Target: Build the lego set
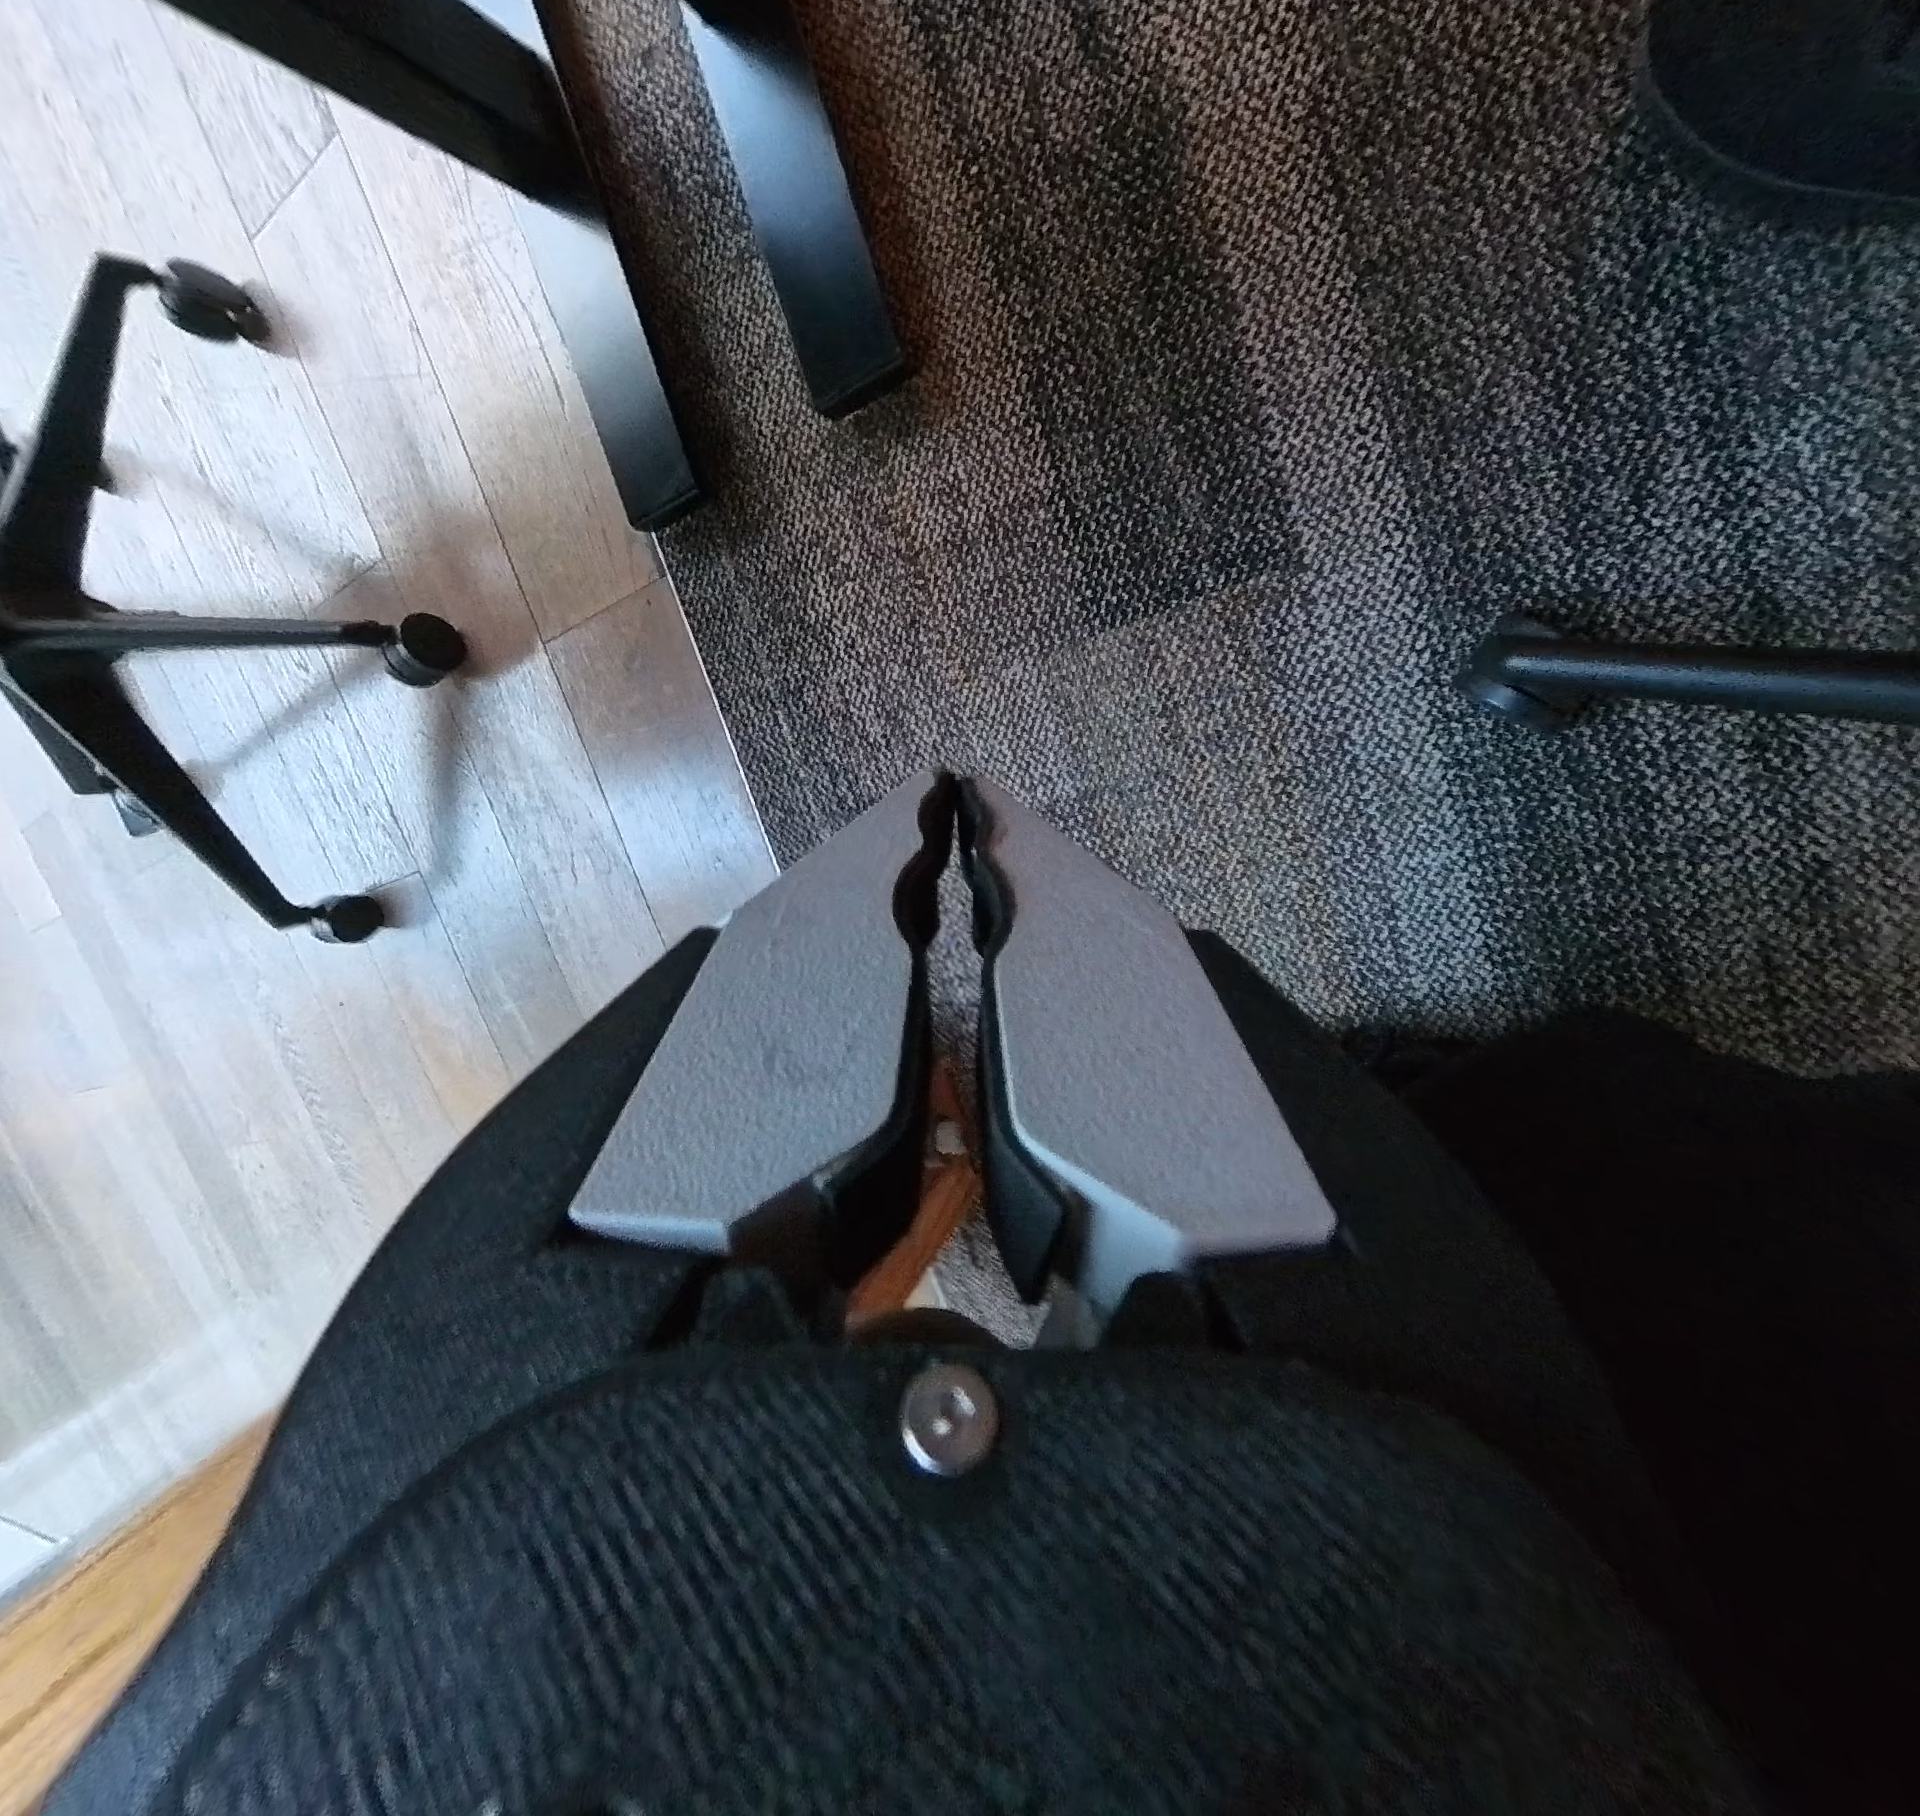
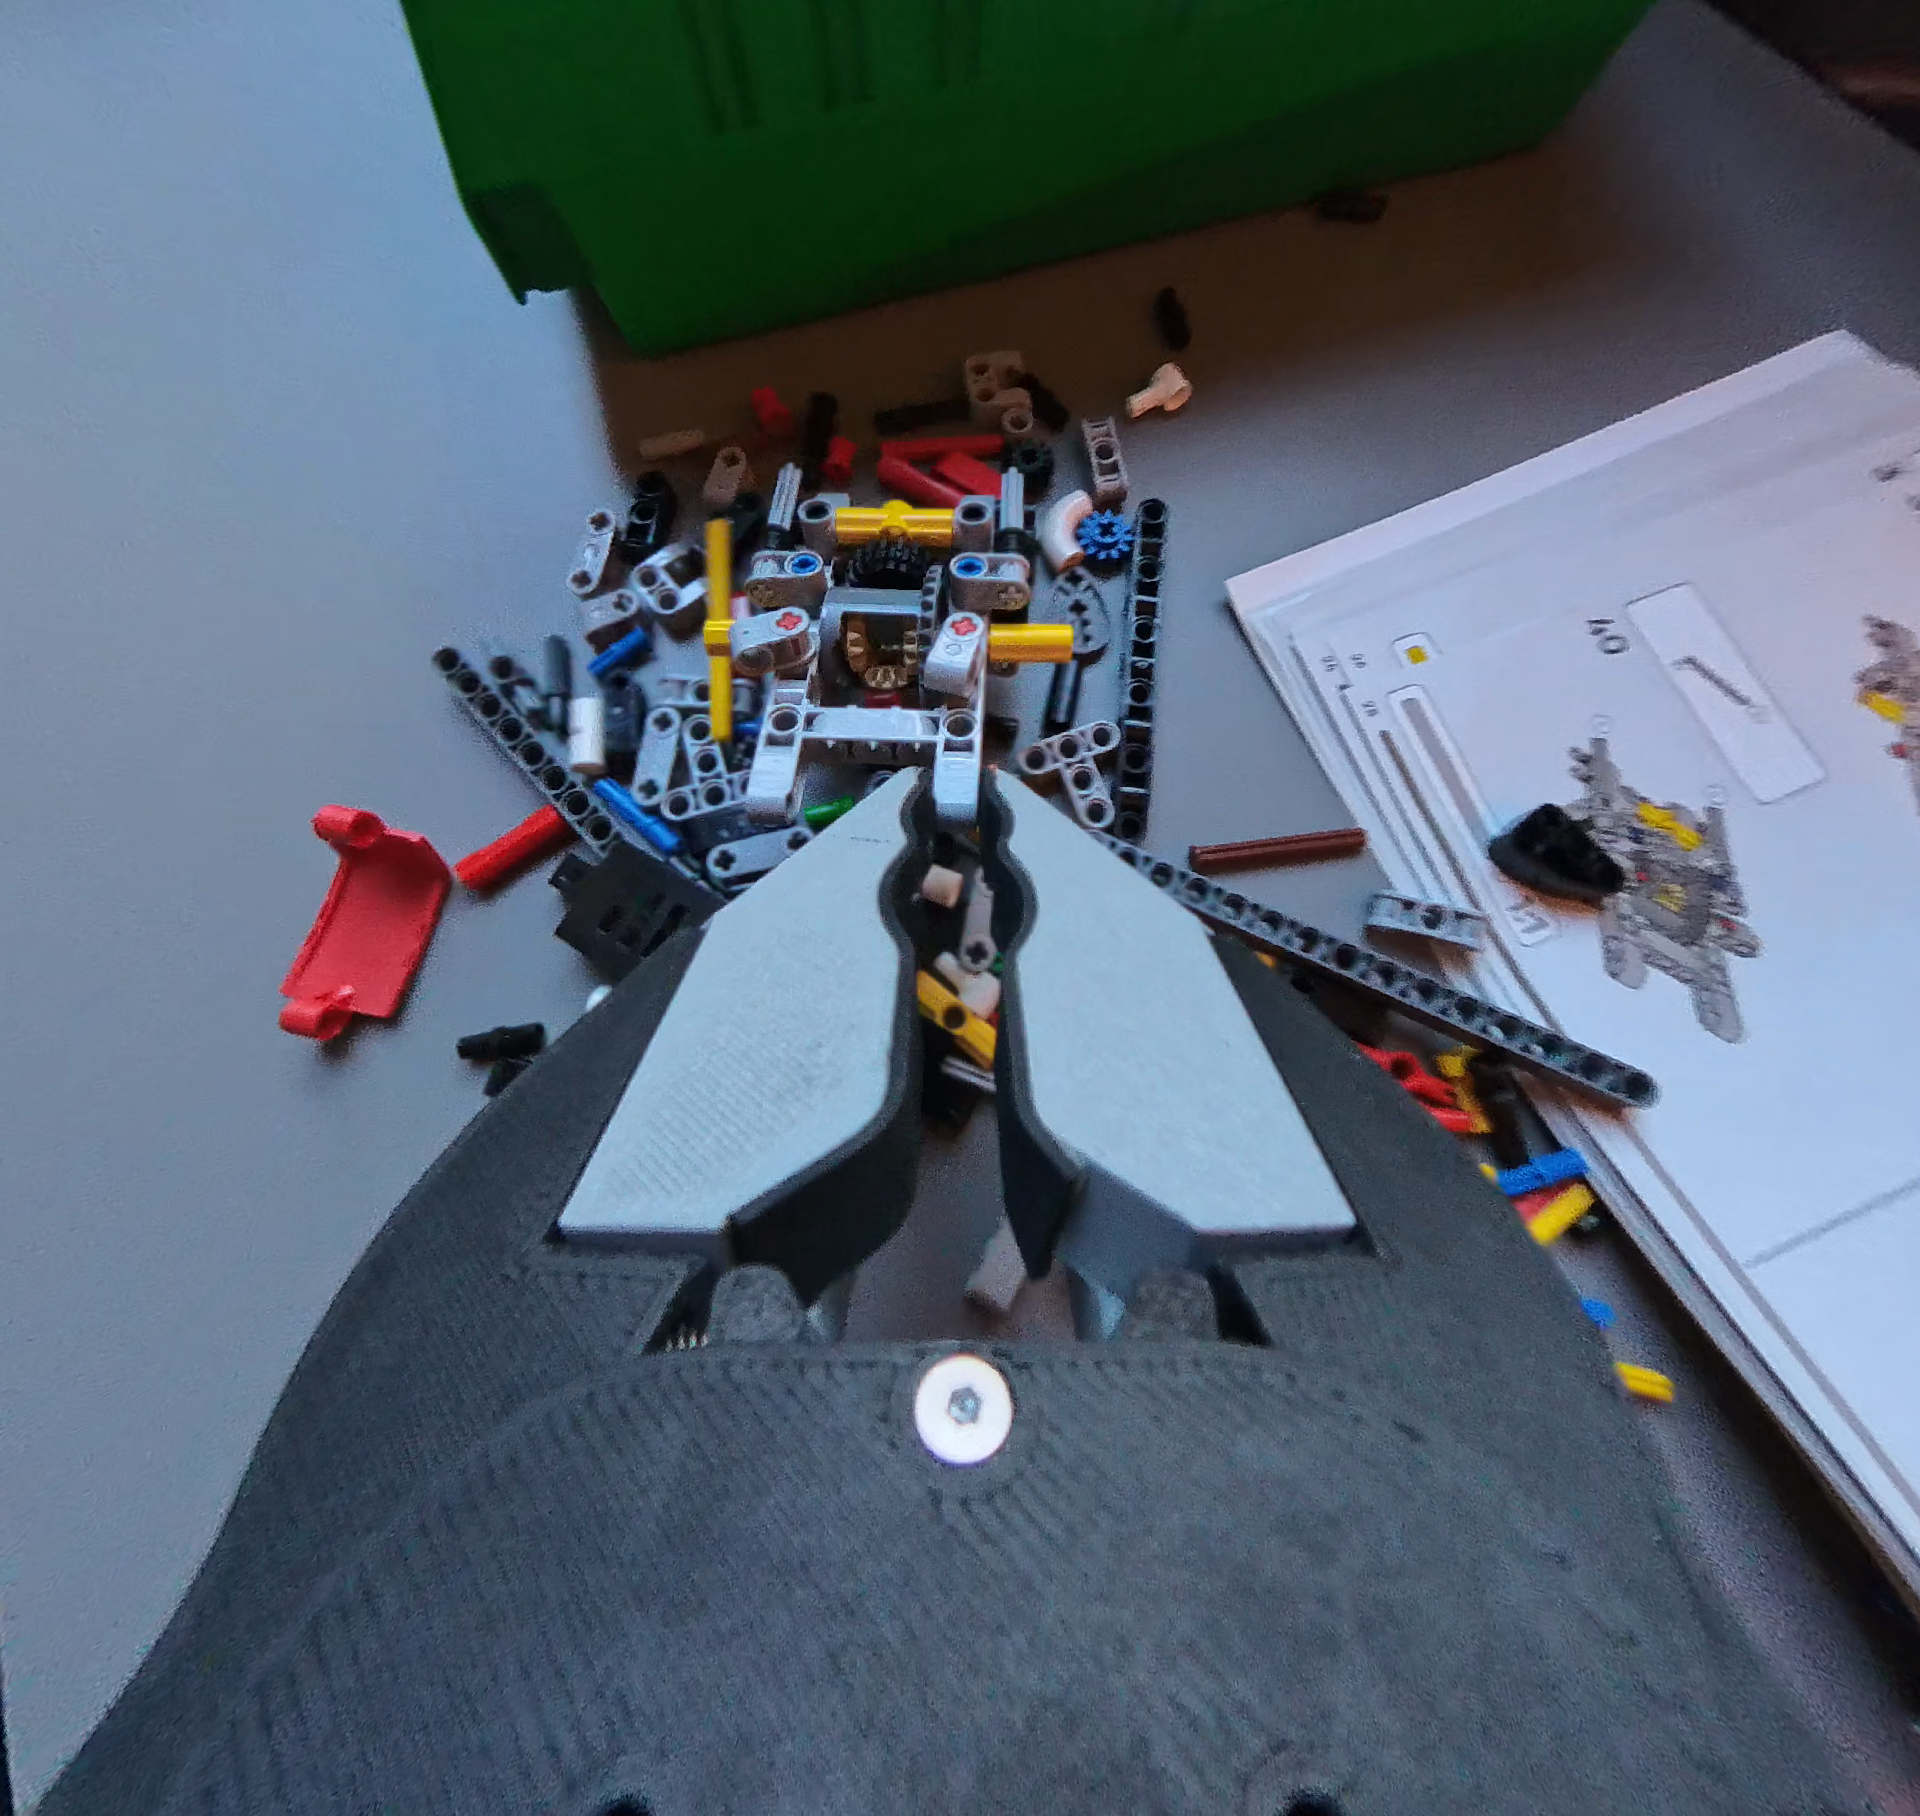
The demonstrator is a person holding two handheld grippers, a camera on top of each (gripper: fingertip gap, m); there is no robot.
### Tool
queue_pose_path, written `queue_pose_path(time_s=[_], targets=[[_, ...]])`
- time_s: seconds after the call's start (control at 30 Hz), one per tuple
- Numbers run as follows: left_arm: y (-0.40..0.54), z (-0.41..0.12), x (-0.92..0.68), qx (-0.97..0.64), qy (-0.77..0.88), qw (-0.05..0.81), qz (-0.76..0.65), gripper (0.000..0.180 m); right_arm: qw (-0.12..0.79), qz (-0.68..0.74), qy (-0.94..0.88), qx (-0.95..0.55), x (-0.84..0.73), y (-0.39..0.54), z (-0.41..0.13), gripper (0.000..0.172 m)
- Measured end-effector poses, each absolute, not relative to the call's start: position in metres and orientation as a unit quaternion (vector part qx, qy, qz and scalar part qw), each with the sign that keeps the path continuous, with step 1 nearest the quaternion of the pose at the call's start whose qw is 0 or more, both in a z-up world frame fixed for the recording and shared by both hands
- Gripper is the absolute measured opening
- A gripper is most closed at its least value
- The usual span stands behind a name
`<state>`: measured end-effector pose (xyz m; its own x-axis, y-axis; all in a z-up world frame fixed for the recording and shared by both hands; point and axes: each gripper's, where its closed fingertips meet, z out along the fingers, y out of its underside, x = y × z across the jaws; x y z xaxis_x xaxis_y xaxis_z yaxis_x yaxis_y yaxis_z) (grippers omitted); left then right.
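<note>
Down below, a speckled grey-brown loop-pile carpet [image 1: 1195, 436] meets a pale grey wood-look plank floor [image 1: 343, 987] along a straight diagonal seam. Two square black furniture legs [image 1: 821, 239] stand on the carpet near that seam. A black star-shaped chair base with castors [image 1: 156, 623] sits on the planks, throwing soft shadows in bright light from the left. Over in the other view, a matte grey tabletop [image 2: 229, 436] stretches flat and evenly lit
</note>
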<state>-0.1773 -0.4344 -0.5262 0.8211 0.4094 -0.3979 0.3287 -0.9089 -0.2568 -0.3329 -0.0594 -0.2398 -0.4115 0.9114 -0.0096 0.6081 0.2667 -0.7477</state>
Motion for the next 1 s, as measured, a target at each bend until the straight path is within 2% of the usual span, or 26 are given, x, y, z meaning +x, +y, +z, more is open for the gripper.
queue_pose_path(time_s=[0.33,0.6,0.73,1.0], targets=[[-0.441,-0.523,-0.174,-0.948,-0.201,0.088,0.232,0.000,0.297,0.365,-0.749,-0.466,-0.306,-0.023,-0.185,0.005],[-0.441,-0.522,-0.172,-0.949,-0.196,0.089,0.232,0.000,0.332,0.383,-0.704,-0.497,-0.214,0.082,-0.138,0.005],[-0.440,-0.523,-0.171,-0.950,-0.191,0.084,0.230,0.000,0.329,0.382,-0.674,-0.540,-0.162,0.132,-0.148,0.005],[-0.436,-0.525,-0.169,-0.954,-0.178,0.071,0.229,0.000,0.298,0.325,-0.665,-0.602,-0.090,0.173,-0.224,0.005]])
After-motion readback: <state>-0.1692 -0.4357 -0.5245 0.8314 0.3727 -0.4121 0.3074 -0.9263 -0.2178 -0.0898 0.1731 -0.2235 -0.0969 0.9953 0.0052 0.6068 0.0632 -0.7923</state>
